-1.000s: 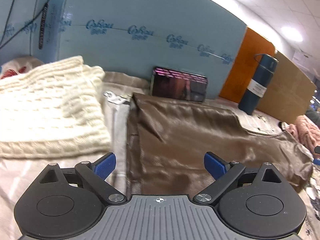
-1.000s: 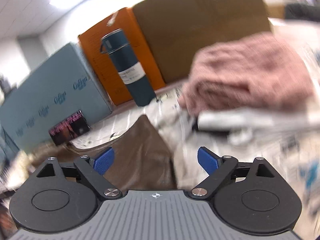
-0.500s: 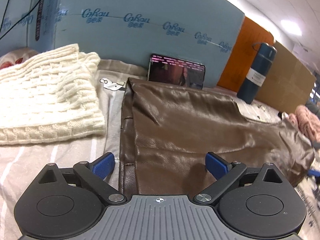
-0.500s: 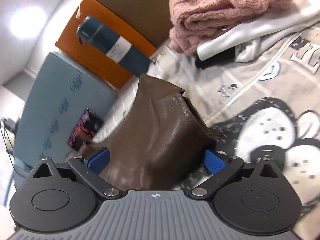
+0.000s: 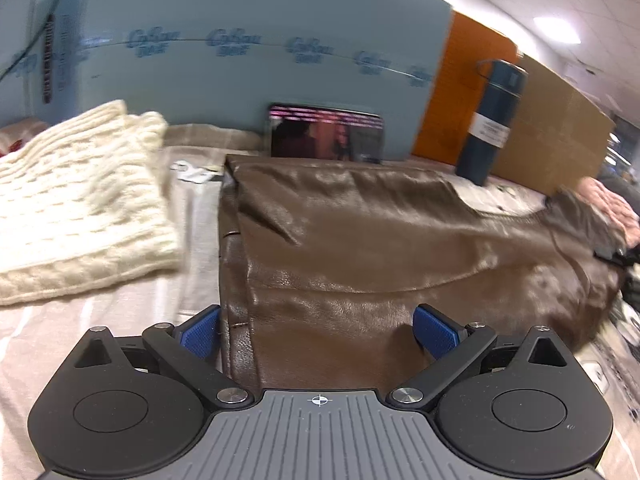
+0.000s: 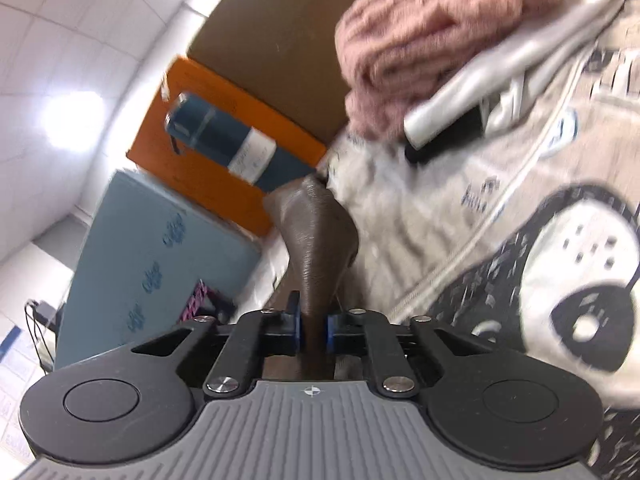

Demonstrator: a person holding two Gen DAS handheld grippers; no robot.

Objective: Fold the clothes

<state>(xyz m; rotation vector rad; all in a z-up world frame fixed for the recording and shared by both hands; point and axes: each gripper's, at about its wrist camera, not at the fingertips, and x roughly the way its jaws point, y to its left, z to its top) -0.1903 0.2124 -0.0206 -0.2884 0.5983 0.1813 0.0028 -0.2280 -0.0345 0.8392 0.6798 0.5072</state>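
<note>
Brown leather-look garment [image 5: 380,248], one piece, is lying spread across the striped and printed bedding [image 5: 120,312] straight ahead of our left tongs [image 5: 318,330]; its near edge is sitting between the blue pads [image 5: 200,334], which we are holding wide apart, with nothing pinched. The left pad is sitting just beside the garment's stitched side seam.

Our right tongs [image 6: 312,330] are pressing together on a bunched corner of the same garment [image 6: 316,236], and the fabric is rising in a tight ridge from between the pads, away from us.

Further items, as seen from the left tongs:
- Cream cable-knit sweater [image 5: 76,204], folded, lying ahead and to the left, apart from the garment.
- Dark screen [image 5: 326,134] showing a picture, leaning against the blue foam board [image 5: 248,60] just beyond the garment's far edge.
- Dark teal flask [image 5: 490,120], standing upright ahead and to the right, in front of the orange panel [image 5: 460,92] and the cardboard sheet [image 5: 560,132].

As seen from the right tongs:
- Pink knit [image 6: 432,32], bundled, lying ahead and to the right on a white folded item [image 6: 508,60]; both are blurring in our view.
- Cartoon-print fabric [image 6: 560,264], covering the surface to the right of the pinched ridge.
</note>
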